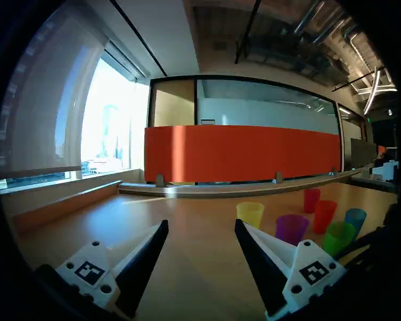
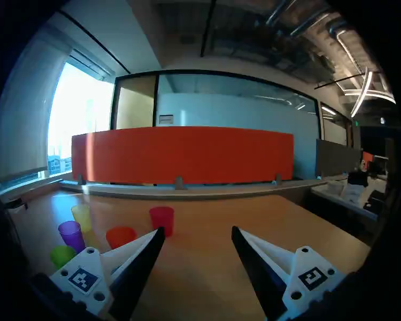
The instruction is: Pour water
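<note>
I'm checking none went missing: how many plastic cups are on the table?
6, in the left gripper view: yellow cup leftmost, purple cup beside it, pink cup farthest back, red cup before it, blue cup rightmost, green cup nearest. Others may be hidden.

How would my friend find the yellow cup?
Find the long orange divider across the back of the wooden table. In front of it stands a group of coloured plastic cups; in the left gripper view the yellow cup is leftmost, next to the purple cup. It is the only yellow one.
</note>
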Motion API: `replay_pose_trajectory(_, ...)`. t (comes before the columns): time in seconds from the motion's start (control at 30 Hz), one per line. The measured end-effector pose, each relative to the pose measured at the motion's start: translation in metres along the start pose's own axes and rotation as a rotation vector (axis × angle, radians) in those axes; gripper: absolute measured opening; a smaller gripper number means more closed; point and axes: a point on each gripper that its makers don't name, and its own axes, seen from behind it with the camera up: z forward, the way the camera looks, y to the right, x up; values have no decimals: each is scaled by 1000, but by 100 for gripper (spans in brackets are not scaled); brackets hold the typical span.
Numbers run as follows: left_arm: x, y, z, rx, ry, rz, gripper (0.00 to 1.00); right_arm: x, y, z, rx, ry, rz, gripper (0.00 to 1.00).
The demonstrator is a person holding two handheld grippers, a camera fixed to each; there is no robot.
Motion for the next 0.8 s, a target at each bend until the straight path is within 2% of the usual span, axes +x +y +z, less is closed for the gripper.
replay_pose_trajectory(0.17,-1,0,0,-1,-2,1,92,-1,-3,-1,8,3,7,97)
replay_pose_trajectory(0.5,-2,1,0,0,-3,1,92,7,-3,-6,6,57,-19,96)
replay_pose_trajectory(0.8,-2,0,0,0,-2,1,92,3,-12,-6,49,98,6,99)
